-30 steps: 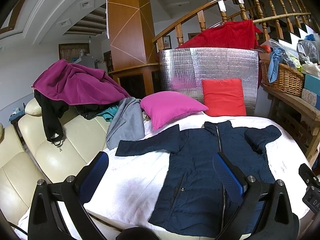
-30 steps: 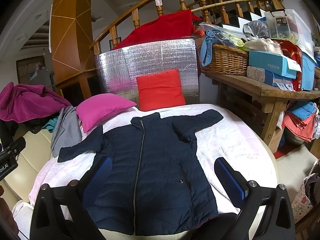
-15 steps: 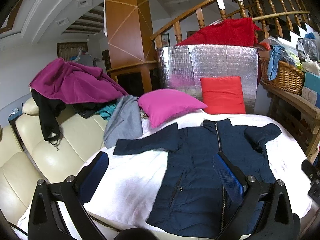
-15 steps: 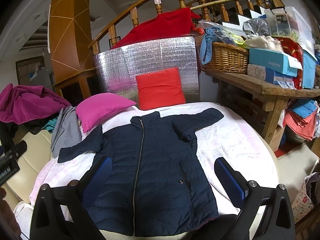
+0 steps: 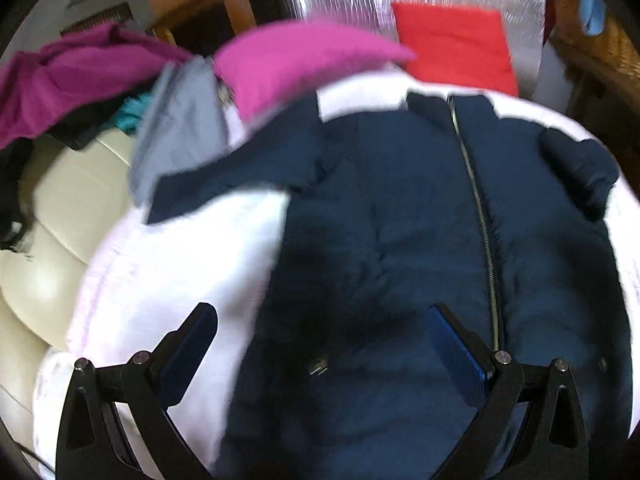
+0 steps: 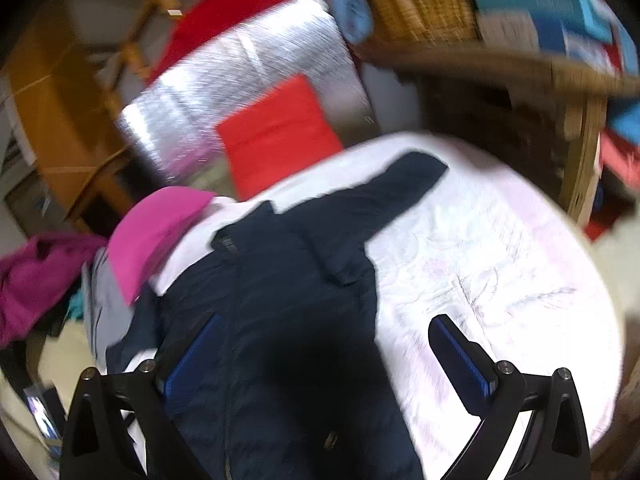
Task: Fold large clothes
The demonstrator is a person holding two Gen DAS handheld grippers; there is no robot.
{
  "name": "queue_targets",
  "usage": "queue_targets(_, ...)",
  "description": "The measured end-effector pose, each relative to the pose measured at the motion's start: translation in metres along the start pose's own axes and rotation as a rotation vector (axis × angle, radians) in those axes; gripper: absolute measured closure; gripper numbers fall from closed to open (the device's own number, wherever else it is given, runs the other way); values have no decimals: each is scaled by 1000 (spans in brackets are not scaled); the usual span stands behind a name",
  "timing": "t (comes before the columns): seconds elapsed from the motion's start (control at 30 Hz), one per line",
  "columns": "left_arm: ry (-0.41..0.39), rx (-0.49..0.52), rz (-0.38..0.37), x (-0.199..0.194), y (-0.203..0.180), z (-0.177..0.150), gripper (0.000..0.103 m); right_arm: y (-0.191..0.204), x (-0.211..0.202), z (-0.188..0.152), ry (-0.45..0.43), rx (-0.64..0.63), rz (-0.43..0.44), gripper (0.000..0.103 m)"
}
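Both claws have dipped toward the navy jacket (image 5: 400, 208), left claw (image 5: 320, 344) and right claw (image 6: 320, 356) spread wide, empty; jacket lies flat, unfolded, on the white bed (image 6: 500, 280); first grab looks near.

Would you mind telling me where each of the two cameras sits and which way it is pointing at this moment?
Left wrist: on the left gripper, looking forward and down at the navy jacket on the white cover; only its open fingers show.
Right wrist: on the right gripper, tilted, above the jacket's right side; only its open fingers show.
Shared: jacket, pink pillow, red cushion, silver panel.
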State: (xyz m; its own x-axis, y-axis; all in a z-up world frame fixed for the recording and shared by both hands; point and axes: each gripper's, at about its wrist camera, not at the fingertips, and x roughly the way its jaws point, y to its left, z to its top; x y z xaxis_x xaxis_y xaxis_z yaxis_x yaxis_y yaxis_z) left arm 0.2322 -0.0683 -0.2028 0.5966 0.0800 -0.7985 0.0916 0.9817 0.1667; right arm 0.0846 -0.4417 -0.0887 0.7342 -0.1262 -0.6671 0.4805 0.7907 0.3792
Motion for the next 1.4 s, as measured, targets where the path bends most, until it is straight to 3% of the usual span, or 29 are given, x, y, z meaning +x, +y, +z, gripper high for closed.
queue_targets(0.17, 76, -16, 7, 67, -31, 23, 0, -62, 93, 53, 50, 178, 82, 0)
queue_targets(0.3, 110, 8, 2, 99, -49, 31, 0, -106, 175, 91, 100, 315, 106, 12)
queue_targets(0.47, 149, 34, -26, 115, -55, 25, 0, -150, 251, 115, 128, 499, 105, 23)
queue_targets(0.6, 156, -17, -74, 120, -49, 21, 0, -175, 301, 124, 136, 631, 127, 42)
queue_targets(0.73, 150, -37, -79, 119, -47, 16, 0, -170, 318, 129, 120, 630, 123, 81)
queue_targets(0.87, 192, -23, -100, 122, -43, 22, 0, -132, 297, 141, 56, 489, 128, 83)
queue_targets(0.97, 218, -29, -121, 120, -36, 27, 0, -84, 268, 143, 15, 361, 178, 83)
queue_targets(1.17, 22, -142, -24, 81, -2, 41, 0, 42, 221, 108, 40, 117, 309, 83)
queue_targets(1.3, -55, -217, 55, 72, 29, 44, 0, 112, 227, 60, 110, 21, 319, 80)
queue_targets(1.37, -69, -237, 80, 79, 38, 42, 0, 132, 242, 33, 170, 17, 312, 72)
queue_targets(1.4, -69, -247, 81, 79, 42, 41, 0, 139, 252, 19, 213, 20, 317, 62)
